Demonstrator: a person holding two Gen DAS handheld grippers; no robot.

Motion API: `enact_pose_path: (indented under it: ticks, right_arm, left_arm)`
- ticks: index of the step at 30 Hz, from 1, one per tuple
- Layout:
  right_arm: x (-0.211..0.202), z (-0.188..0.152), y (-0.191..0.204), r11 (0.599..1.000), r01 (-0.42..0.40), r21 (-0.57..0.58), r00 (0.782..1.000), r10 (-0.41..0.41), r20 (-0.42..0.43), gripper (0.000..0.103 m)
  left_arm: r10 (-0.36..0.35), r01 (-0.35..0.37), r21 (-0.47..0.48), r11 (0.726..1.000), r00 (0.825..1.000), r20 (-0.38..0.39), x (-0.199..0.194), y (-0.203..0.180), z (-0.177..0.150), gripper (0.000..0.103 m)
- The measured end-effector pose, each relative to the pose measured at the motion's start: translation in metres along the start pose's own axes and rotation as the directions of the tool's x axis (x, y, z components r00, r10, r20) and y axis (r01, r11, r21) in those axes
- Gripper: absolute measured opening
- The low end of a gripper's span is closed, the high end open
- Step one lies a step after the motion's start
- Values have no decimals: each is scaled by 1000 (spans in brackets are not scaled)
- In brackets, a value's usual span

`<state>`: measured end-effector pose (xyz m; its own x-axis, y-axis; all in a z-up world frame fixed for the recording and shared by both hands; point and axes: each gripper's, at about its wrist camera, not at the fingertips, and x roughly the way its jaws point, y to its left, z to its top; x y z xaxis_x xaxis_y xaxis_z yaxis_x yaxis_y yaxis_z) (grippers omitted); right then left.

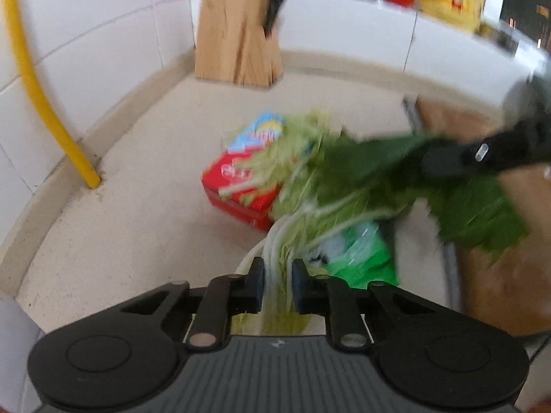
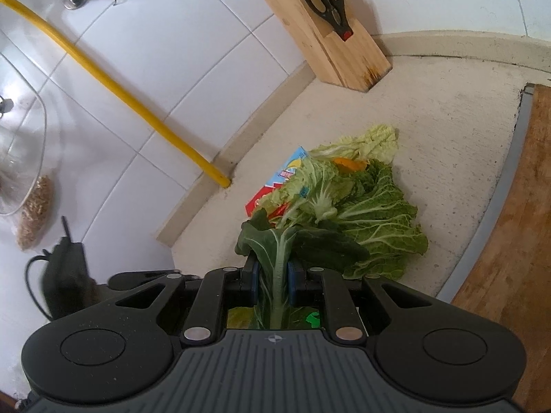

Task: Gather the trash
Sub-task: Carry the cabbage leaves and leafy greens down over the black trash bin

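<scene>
Left hand-held gripper [image 1: 278, 285] clamps pale cabbage stalks [image 1: 275, 258] — right hand-held gripper [image 2: 272, 284] pinches a dark leaf [image 2: 286, 241]

Motion is smearing my left view's cabbage leaves [image 1: 303, 158]; they are covering most of the red carton [image 1: 237, 186]. The frame edge is cropping the knife block [image 2: 327, 34].

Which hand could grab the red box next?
Left, probably: the red box lies mostly bare ahead of the left gripper; from the right gripper, cabbage leaves cover most of it. Both grip greens.
</scene>
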<state>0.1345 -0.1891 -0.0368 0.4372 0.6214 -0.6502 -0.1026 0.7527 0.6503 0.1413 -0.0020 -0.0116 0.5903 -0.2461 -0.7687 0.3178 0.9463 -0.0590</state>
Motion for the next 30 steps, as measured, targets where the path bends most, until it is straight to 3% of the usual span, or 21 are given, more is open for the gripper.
enact_pose_path:
  ticks: [7, 16, 23, 27, 30]
  right_arm:
    - [-5, 1, 14, 1000, -9, -22, 1000, 9, 16, 21]
    - [2, 0, 44, 995, -46, -86, 999, 46, -6, 21]
    - [15, -4, 71, 987, -84, -135, 996, 80, -38, 21]
    - [20, -5, 80, 985, -83, -149, 996, 78, -37, 21]
    - [20, -6, 80, 987, -75, -142, 997, 71, -36, 21]
  left_arm:
    - [-30, 37, -78, 996, 996, 85, -31, 6, 3, 12]
    - [35, -17, -162, 987, 993, 112, -49, 16, -12, 11]
    - [80, -47, -225, 973, 987, 140, -69, 30, -27, 3]
    - [72, -38, -231, 972, 987, 143, -73, 33, -34, 2]
    - [29, -4, -161, 987, 988, 149, -68, 25, -37, 5]
